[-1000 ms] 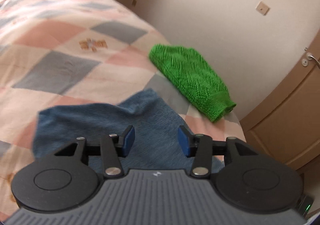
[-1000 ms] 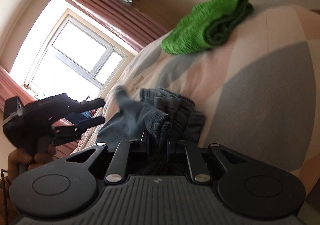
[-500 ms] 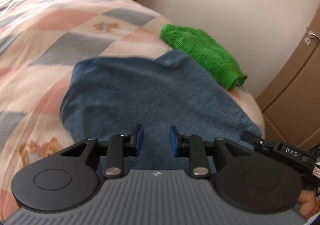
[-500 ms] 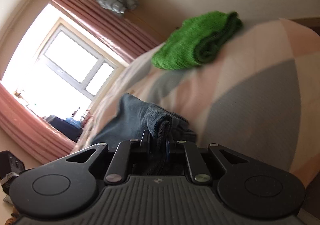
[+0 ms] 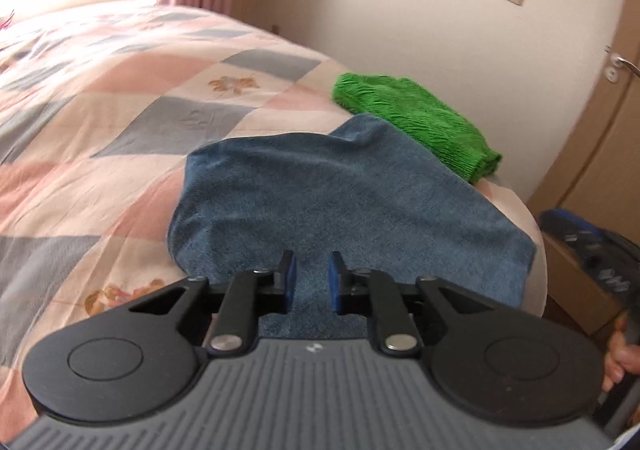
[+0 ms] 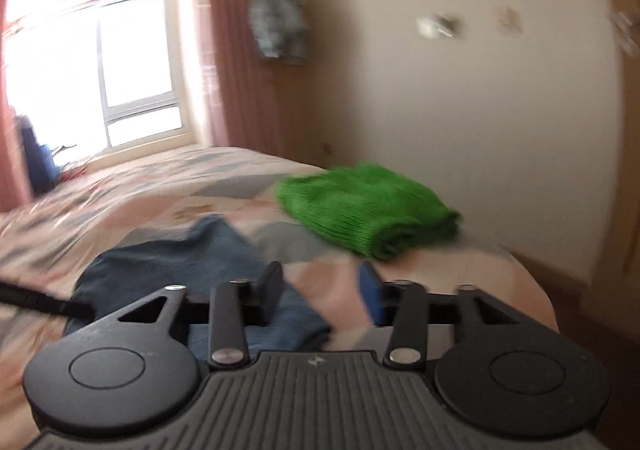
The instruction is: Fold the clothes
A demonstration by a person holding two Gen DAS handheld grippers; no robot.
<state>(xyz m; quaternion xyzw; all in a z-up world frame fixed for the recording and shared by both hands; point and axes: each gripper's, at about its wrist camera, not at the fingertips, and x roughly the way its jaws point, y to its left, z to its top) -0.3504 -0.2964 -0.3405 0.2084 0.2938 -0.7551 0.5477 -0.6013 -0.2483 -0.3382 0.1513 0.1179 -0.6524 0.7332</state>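
Two garments lie on the quilted bed (image 5: 100,102): the blue cloth (image 5: 340,202) spread near its foot corner, the folded green knit (image 5: 416,122) just beyond it toward the wall. Your left gripper (image 5: 311,282) hovers over the blue cloth's near edge, fingers narrowly parted, pinching nothing. Your right gripper (image 6: 320,292) is spread wide and empty. Closing now could catch the quilt as well. The right view is blurred, and the cloth's near hem is hidden.
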